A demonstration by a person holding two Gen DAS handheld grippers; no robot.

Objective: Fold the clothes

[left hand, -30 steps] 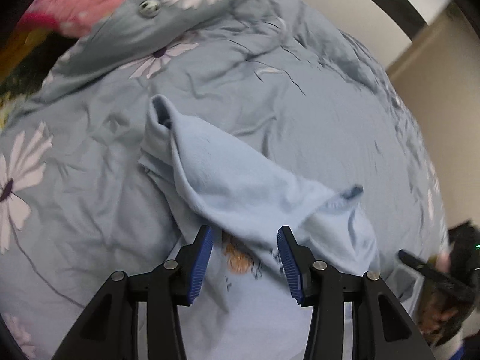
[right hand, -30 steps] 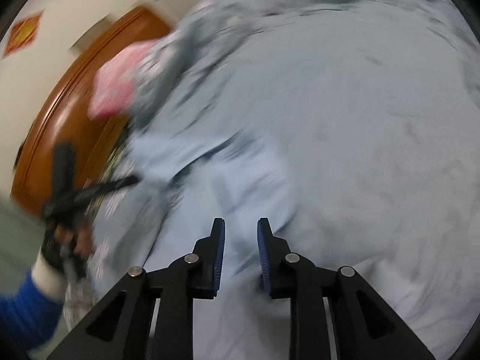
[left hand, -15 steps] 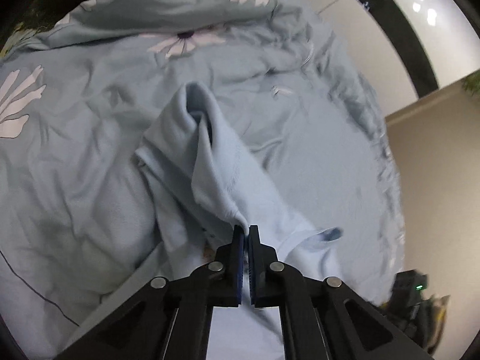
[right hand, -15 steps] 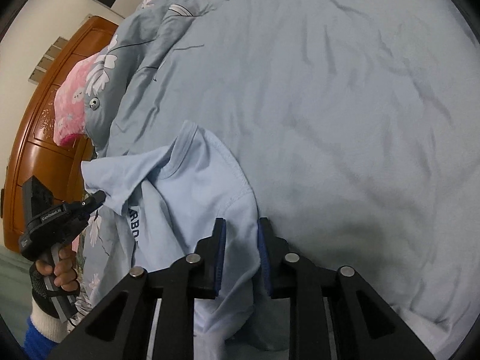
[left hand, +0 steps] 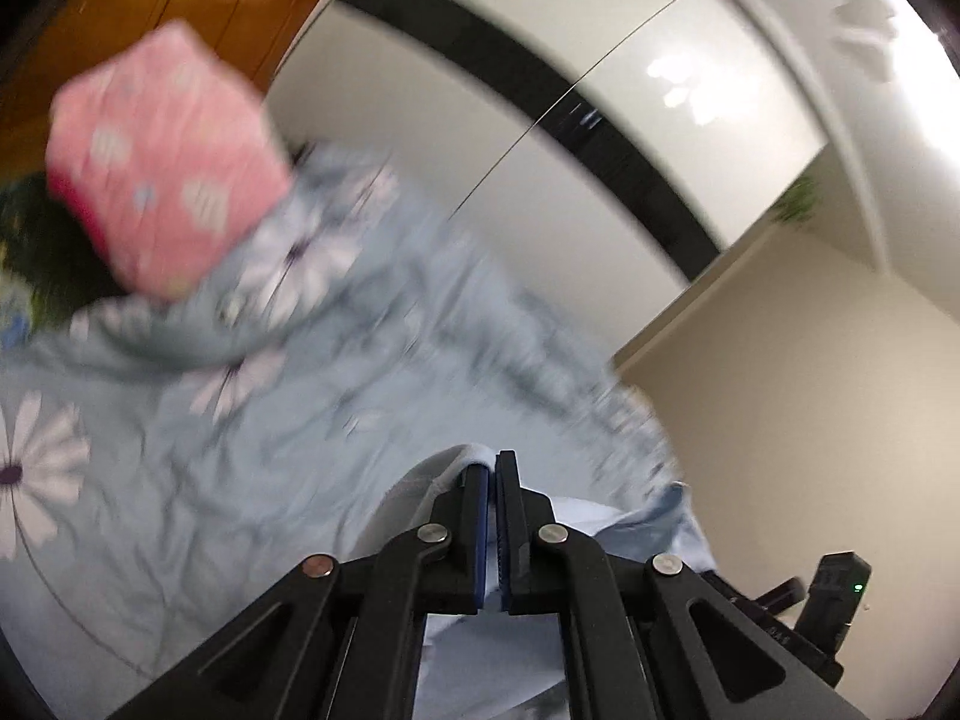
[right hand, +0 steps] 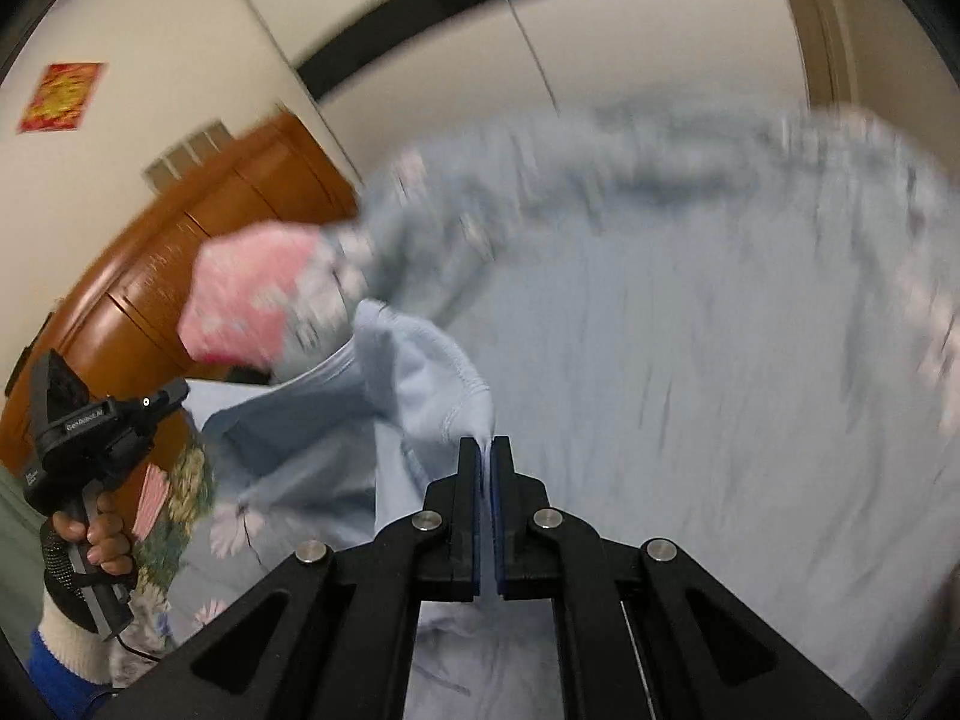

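Right gripper (right hand: 486,450), nearest the lens: jaws pressed together on a pinch of the light blue shirt (right hand: 420,384), which rises from the fingertips in a stitched fold and then drapes away to the left. The grip sits at an edge of the cloth — a hold that, by judgement, lets the garment hang and open out rather than bunch. Left gripper (left hand: 491,471): jaws likewise closed, with a ridge of the same shirt (left hand: 444,468) caught between the pads; more of the fabric hangs below the fingers. In the right wrist view the left gripper shows to the left of the shirt, its handle held in a hand (right hand: 99,531). The shirt thus spans the two grips, lifted above the flowered blue bedcover (right hand: 690,390), apparently so it can be spread or turned before a fold. Beyond the shirt lies a pink pillow (left hand: 162,162), resting on the bedcover; behind it stands a wooden headboard (right hand: 180,240). Both backgrounds are blurred.
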